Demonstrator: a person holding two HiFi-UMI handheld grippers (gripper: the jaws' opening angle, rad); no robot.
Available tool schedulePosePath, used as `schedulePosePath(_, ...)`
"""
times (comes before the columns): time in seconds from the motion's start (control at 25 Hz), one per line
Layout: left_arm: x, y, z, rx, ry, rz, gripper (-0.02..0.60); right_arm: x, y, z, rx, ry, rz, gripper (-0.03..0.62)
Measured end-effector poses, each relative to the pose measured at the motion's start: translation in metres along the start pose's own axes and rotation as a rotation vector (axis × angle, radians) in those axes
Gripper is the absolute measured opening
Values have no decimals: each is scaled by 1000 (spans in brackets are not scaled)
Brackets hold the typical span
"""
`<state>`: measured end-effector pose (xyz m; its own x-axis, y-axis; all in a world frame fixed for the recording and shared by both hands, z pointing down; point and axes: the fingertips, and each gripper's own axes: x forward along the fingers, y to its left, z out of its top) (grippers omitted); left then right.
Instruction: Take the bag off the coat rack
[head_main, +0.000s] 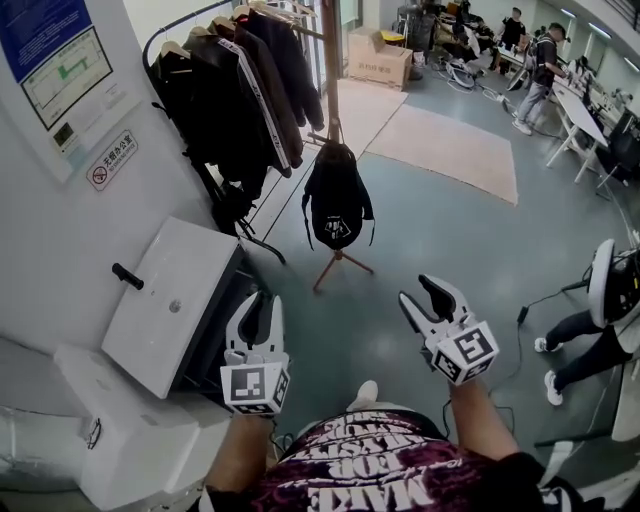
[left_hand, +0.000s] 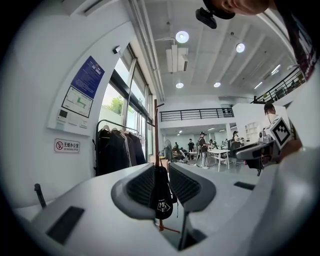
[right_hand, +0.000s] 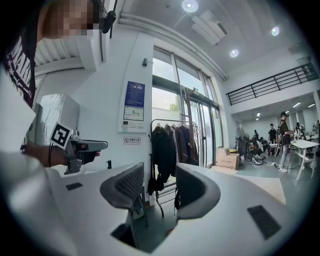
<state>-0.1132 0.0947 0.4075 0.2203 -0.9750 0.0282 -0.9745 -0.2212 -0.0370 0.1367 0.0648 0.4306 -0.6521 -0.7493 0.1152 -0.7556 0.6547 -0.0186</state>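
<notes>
**Grippers open and empty, bag hanging well ahead**

Both tools are released. The left gripper (head_main: 262, 310) has its jaws apart with nothing pressed between them, and the right gripper (head_main: 427, 296) stands the same way. Each is held out level at about waist height. From where I stand, neither is anywhere near the load.

The bag (head_main: 335, 203) is a small black backpack. It hangs by its top from the wooden coat rack (head_main: 331, 70), with its body slack against the pole, above the spread legs (head_main: 342, 268). It is well apart from both grippers. In the left gripper view it lines up in the gap between the jaws, so that tool is already aimed at it.

The step in hand looks like the approach. To do it well, I would walk straight in, holding that line. I would raise one gripper to the top of the bag, where the loop or strap meets the rack. Exactly how it is hooked is too small to make out from here, so it is worth a look before closing. The other gripper can take the body of the bag from below.

The rack looks light on thin legs, so a sideways tug may tip it. Lifting up first, then drawing away, seems safer. The dark jackets (head_main: 240, 95) on the rail to the left sit near the rack. Coming in from the open floor side should avoid snagging them.
</notes>
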Motion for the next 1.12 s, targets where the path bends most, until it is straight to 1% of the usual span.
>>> schedulePosePath(0.16,27,-10,1,27,6,1,94,7,-23,-3,5,3,4,206)
schedulePosePath(0.36,59,-21,1,22,14,-3,110,20,-55,-3,10,2,11,206)
schedulePosePath(0.56,83,-20,1,22,20,32,112,35,-78,-4,20,3,39,206)
schedulePosePath(0.68,91,-22,-5,27,45,48,111,39,-90,-8,28,1,47,206)
schedulePosePath(0.92,96,-21,-12,25,78,67,111,47,-96,-13,41,17,67,206)
schedulePosePath(1.12,100,-18,-21,29,105,58,110,52,-93,-19,54,32,67,204)
